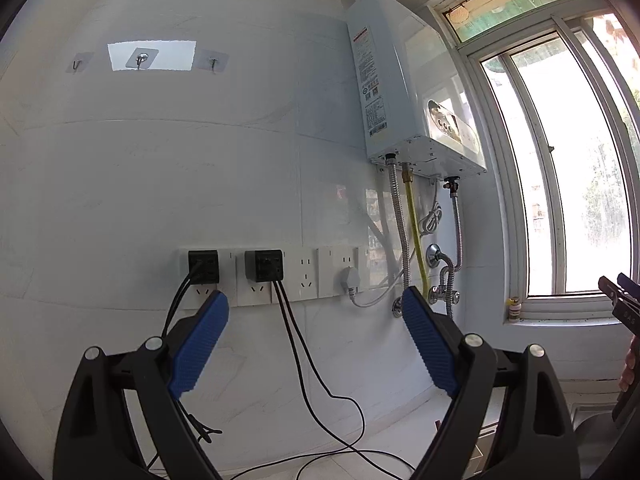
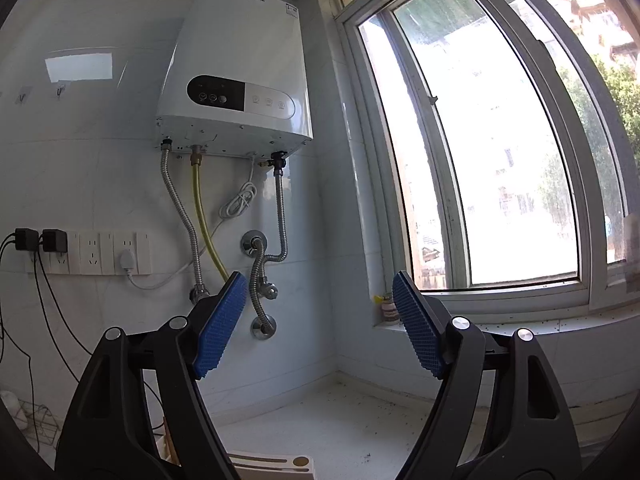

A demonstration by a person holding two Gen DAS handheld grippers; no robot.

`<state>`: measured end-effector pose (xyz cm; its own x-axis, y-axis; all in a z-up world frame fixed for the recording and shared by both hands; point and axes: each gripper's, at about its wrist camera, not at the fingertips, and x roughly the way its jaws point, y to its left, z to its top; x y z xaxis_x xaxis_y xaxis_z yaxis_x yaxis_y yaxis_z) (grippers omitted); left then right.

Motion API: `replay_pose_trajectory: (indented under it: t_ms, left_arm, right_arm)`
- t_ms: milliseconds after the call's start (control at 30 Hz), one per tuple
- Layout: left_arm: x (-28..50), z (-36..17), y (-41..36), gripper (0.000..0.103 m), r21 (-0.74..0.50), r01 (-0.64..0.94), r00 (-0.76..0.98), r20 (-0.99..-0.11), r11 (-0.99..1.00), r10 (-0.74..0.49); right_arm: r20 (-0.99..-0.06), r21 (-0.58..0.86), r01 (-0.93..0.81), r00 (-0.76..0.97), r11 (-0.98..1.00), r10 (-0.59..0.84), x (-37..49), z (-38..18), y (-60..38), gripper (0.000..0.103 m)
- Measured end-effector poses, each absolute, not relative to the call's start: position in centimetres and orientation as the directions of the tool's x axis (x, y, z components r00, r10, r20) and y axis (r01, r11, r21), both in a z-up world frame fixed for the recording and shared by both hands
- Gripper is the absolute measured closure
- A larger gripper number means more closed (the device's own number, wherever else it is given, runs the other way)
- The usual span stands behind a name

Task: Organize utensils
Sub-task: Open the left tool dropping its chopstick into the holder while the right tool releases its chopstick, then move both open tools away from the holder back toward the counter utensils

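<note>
Your fingers (image 1: 200, 344) on the left gripper (image 1: 314, 344) are spread wide with nothing between the blue pads, and the fingers (image 2: 222, 324) on your right gripper (image 2: 320, 324) stand just as wide and bare. Both grippers point up at the tiled wall (image 1: 160, 180) rather than down at the counter (image 2: 340, 432). Beyond your left fingers runs a row of sockets (image 1: 276, 276) with two black plugs whose cables (image 1: 304, 380) trail down to the counter. Beyond your right fingers hang the hoses (image 2: 188, 224) of the white water heater (image 2: 240, 64), with the window (image 2: 492, 152) to the right. The only utensil-related thing showing is a light holder with slots (image 2: 272, 466), low at the bottom edge of the right view, on the counter; what it contains cannot be told. Three hooks (image 1: 140, 58) sit high on the wall.
</note>
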<state>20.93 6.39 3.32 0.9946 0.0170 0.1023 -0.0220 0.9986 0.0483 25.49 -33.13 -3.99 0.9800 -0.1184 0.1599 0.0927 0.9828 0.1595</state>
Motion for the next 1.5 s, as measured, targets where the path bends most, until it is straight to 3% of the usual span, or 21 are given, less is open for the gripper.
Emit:
replay_pose_trajectory:
  t_ms: [300, 900, 1133, 1333, 1500]
  left_arm:
    - [17.4, 3.1, 10.0, 0.016, 0.044, -0.115, 0.992, 0.056, 0.992, 0.112]
    - [11.6, -1.3, 16.8, 0.012, 0.026, -0.352, 0.926, -0.140, 0.936, 0.352]
    - [11.2, -3.4, 18.0, 0.012, -0.009, -0.354, 0.911, -0.228, 0.935, 0.343]
    - [12.0, -4.7, 17.5, 0.012, 0.018, -0.342, 0.906, -0.260, 0.939, 0.335]
    - [11.8, -5.0, 17.3, 0.012, 0.022, -0.353, 0.898, -0.271, 0.935, 0.345]
  right_arm:
    - [0.124, 0.133, 0.018, 0.992, 0.991, -0.035, 25.2, -3.8, -30.2, 0.030]
    - [0.026, 0.116, -0.153, 0.988, 0.981, 0.151, 26.2, -5.7, -22.6, 0.030]
    - [-0.012, 0.107, -0.190, 0.981, 0.976, 0.192, 26.6, -6.4, -20.7, 0.026]
    - [-0.018, 0.115, -0.187, 0.982, 0.976, 0.190, 26.1, -6.7, -20.3, 0.026]
    - [-0.075, 0.134, -0.166, 0.981, 0.977, 0.177, 26.5, -7.4, -20.5, 0.024]
